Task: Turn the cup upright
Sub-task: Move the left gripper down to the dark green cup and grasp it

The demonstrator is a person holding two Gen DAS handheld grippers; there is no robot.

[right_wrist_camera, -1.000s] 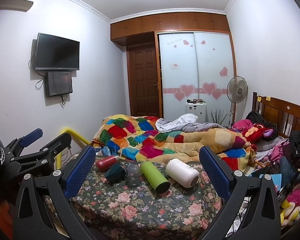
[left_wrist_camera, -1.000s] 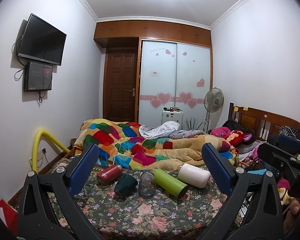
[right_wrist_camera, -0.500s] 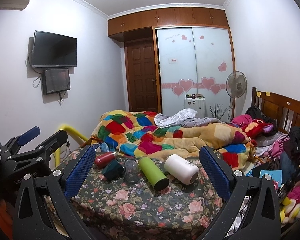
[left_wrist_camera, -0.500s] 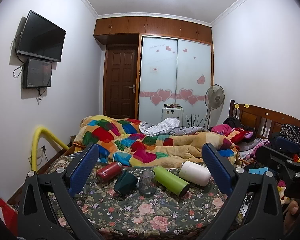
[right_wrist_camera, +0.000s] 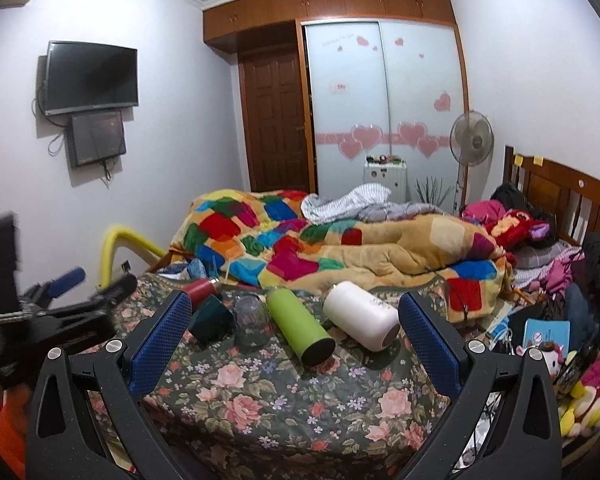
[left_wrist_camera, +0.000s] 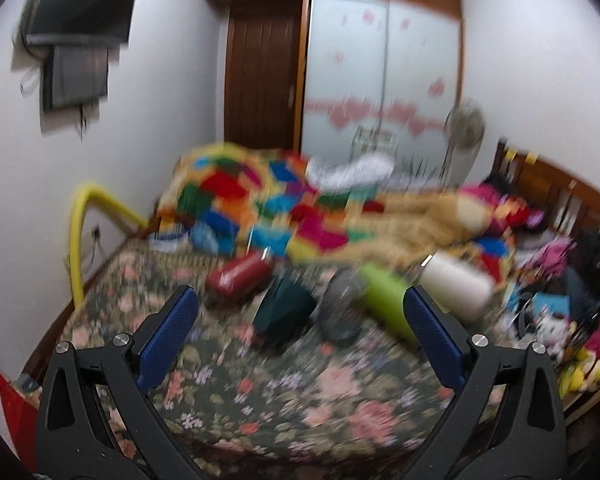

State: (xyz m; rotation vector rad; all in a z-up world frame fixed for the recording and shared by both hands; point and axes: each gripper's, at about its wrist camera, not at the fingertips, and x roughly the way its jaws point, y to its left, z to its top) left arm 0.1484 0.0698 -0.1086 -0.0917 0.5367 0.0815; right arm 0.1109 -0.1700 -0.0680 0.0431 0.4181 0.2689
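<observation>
Several cups lie on the floral bedspread (right_wrist_camera: 284, 396): a red bottle (right_wrist_camera: 200, 289) on its side, a dark green cup (right_wrist_camera: 213, 318) tipped over, a clear glass (right_wrist_camera: 252, 320) standing mouth down, a lime green tumbler (right_wrist_camera: 300, 326) and a white tumbler (right_wrist_camera: 360, 320) on their sides. The left wrist view is blurred but shows the same row: red bottle (left_wrist_camera: 240, 278), dark green cup (left_wrist_camera: 286, 312), glass (left_wrist_camera: 342, 312), lime tumbler (left_wrist_camera: 384, 300), white tumbler (left_wrist_camera: 454, 284). My left gripper (left_wrist_camera: 300, 336) is open and empty, short of the cups. My right gripper (right_wrist_camera: 292, 336) is open and empty; the left gripper also shows in its view (right_wrist_camera: 60, 312).
A patchwork quilt (right_wrist_camera: 320, 248) is heaped behind the cups. A yellow padded rail (right_wrist_camera: 112, 252) stands at the bed's left side. Toys and clothes (right_wrist_camera: 572, 360) crowd the right, below a wooden headboard (right_wrist_camera: 560, 188). A fan (right_wrist_camera: 471, 140) and wardrobe stand at the back.
Both grippers have moved forward and tilted down toward the cups, which now look larger. The left wrist view has become motion-blurred. Both stay open; no cup has moved.
</observation>
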